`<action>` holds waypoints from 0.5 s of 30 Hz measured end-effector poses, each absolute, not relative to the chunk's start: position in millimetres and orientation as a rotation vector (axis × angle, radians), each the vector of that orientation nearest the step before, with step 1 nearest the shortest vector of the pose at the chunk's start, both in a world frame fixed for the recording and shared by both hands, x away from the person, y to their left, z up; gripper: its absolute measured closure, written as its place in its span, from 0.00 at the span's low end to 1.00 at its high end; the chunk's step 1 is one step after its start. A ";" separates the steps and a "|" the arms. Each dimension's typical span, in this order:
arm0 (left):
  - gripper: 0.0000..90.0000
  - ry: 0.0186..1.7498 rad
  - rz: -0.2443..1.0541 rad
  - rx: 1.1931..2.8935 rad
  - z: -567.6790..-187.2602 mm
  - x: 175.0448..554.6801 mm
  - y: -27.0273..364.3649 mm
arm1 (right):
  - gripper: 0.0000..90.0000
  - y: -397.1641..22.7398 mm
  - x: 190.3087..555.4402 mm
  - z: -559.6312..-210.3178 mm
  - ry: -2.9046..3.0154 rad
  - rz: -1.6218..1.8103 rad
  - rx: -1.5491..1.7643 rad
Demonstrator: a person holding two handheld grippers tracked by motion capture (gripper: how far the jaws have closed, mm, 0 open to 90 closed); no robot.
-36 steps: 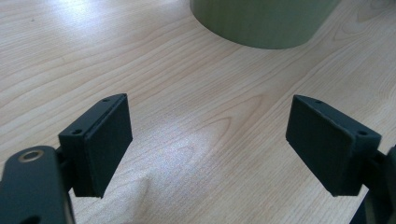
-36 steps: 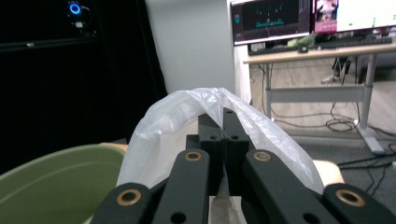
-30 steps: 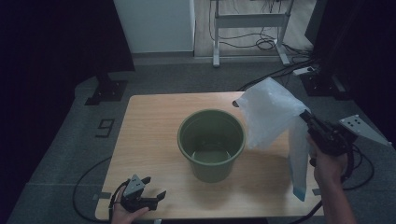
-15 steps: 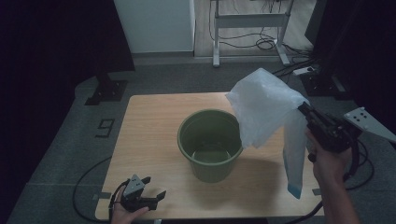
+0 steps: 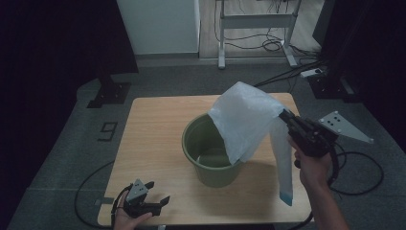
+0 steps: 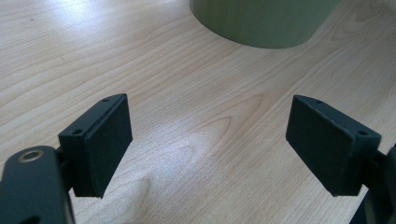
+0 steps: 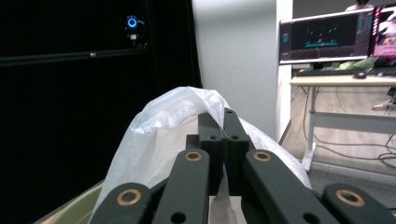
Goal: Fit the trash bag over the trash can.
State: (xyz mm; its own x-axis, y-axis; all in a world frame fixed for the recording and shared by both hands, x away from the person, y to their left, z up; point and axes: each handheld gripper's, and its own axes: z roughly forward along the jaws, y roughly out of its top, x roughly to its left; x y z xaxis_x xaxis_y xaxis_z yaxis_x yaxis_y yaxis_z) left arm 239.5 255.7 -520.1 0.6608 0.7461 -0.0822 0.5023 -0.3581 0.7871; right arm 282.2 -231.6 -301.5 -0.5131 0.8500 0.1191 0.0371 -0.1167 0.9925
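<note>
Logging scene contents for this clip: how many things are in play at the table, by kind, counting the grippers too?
Green buckets: 1, bucket on the table
White plastic bags: 1, bag, held above the bucket
Grippers: 2, left gripper open, right gripper shut on the bag
Total: 4

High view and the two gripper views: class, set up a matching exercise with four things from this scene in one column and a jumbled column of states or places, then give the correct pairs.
Things:
1. green bucket
2. white plastic bag
3. left gripper
4. right gripper

States or places:
A. jaws open with nothing between them, at the table's near edge
B. stands upright in the middle of the table
C. jaws shut on thin plastic, raised beside the bucket
D. hangs in the air, draping over the bucket's rim

Pairs: 1-B, 2-D, 3-A, 4-C
</note>
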 end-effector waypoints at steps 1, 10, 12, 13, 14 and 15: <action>0.16 0.968 0.368 2.034 -520.0 239.4 256.1 | 0.99 -226.4 284.8 -305.9 1.554 1.699 1.002; 0.16 0.967 0.372 2.030 -518.8 239.0 257.2 | 0.99 -201.9 293.4 -319.4 1.622 1.681 0.998; 0.16 0.968 0.374 2.029 -518.7 238.9 257.3 | 0.99 -194.8 295.0 -322.6 1.642 1.664 0.985; 0.16 0.969 0.375 2.028 -518.7 238.8 257.5 | 0.99 -192.2 295.4 -324.4 1.651 1.659 0.982; 0.16 0.969 0.374 2.026 -518.6 238.8 257.8 | 0.99 -189.0 296.3 -327.2 1.662 1.653 0.980; 0.16 0.969 0.374 2.026 -518.5 238.6 258.0 | 0.99 -186.1 297.2 -330.8 1.676 1.641 0.978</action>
